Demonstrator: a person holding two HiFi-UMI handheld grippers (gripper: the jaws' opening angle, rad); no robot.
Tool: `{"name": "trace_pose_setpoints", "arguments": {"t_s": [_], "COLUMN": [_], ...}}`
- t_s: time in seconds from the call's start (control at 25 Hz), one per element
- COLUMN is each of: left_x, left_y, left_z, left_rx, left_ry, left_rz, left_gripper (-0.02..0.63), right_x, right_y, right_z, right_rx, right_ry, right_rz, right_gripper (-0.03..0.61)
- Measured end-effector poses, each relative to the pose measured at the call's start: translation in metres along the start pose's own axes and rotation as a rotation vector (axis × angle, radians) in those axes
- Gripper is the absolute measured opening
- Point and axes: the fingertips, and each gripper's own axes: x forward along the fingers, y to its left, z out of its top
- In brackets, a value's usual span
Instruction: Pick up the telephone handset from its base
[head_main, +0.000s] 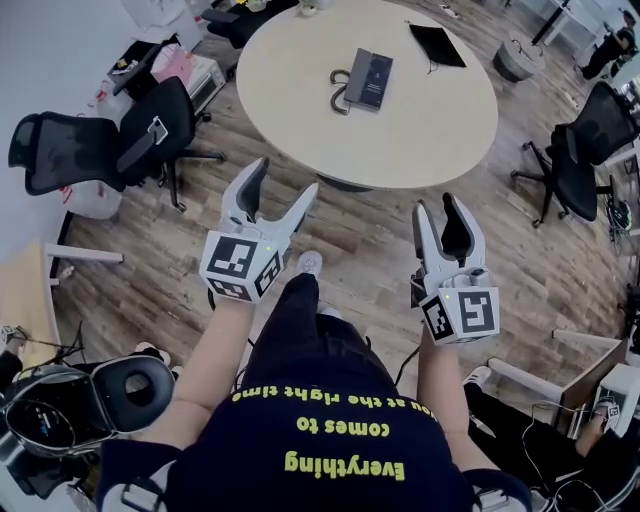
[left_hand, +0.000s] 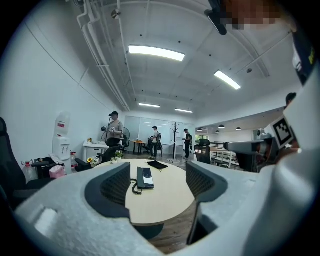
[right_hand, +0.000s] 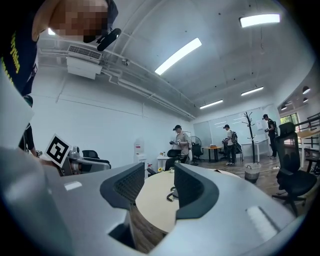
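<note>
Approach is the step in hand: both tongs hang over the wooden floor (head_main: 370, 270), well short of the round desk (head_main: 300, 90). The telephone (head_main: 368, 78) lies flat near the middle of the desk, with its coiled cord (head_main: 341, 93) looped beside its left edge. The handset (head_main: 359, 77) appears to rest on the base (head_main: 380, 81) along that same edge, though the 2 parts are hard to tell apart from here. The left tongs (head_main: 284, 180) stand wide with nothing between them, and the left gripper view frames the telephone right in the gap. The right tongs (head_main: 438, 205) are also apart and empty, a little narrower.

To do this well, I judge that 1 pair should lead, and the left is lined up for it. Carry it over the desk rim and turn it so the jaws straddle the handset across its narrow width. Lower it until the pads flank the handset, then close. Stay clear of the cord so it is not pinched, and lift straight up, slowly. The cord may drag the light base along, so the right tongs could press the base down. The black pouch (head_main: 436, 45) lies well apart and is no obstacle.
</note>
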Motion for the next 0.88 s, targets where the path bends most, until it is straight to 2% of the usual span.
{"name": "trace_pose_setpoints", "arguments": {"t_s": [0.52, 0.88], "left_x": [0.121, 0.168], "left_y": [0.090, 0.125], "left_z": [0.032, 0.038], "left_rx": [0.016, 0.009], "left_ry": [-0.032, -0.026], "left_rz": [-0.056, -0.072], "left_gripper": [0.356, 0.356], "right_x": [0.130, 0.174], "right_y": [-0.037, -0.053], "right_z": [0.012, 0.008], "right_rx": [-0.010, 0.002], "right_ry": [-0.029, -0.023], "right_rz": [-0.078, -0.112], "right_gripper": [0.209, 0.209]}}
